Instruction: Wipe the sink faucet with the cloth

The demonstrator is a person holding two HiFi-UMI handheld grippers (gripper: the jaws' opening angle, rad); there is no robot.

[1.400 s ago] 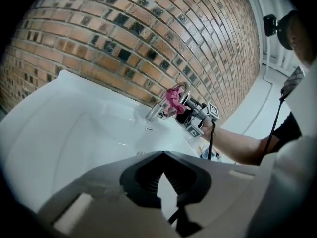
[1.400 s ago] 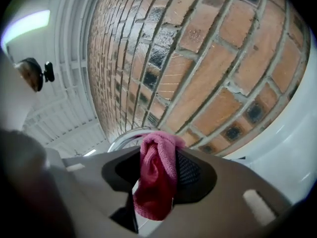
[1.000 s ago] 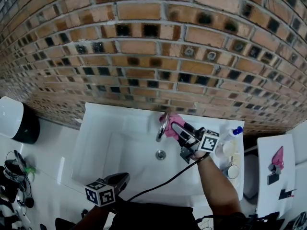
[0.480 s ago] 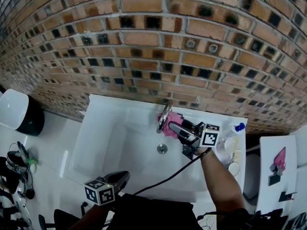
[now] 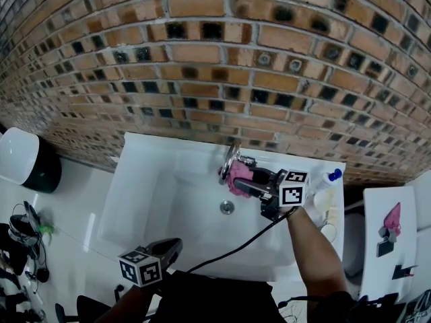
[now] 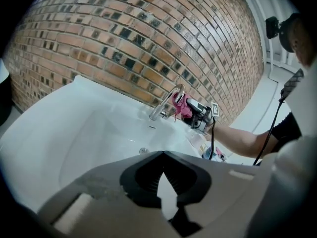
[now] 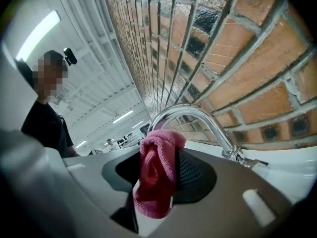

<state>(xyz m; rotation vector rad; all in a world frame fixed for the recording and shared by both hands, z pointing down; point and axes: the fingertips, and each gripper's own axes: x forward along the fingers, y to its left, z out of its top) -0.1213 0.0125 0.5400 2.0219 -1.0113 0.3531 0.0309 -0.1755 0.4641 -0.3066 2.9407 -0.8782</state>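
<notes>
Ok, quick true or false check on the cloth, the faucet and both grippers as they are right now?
1. The right gripper has its jaws closed on the pink cloth. True.
2. The pink cloth lies in the basin next to the drain. False: it is held up at the curved spout of the faucet, clear of the basin floor.
3. The left gripper is steadying the faucet. False: it sits at the near edge of the sink, well away from the faucet, with its jaws together and nothing between them.
4. A bottle with a blue cap stands at the right end of the sink. True.
</notes>
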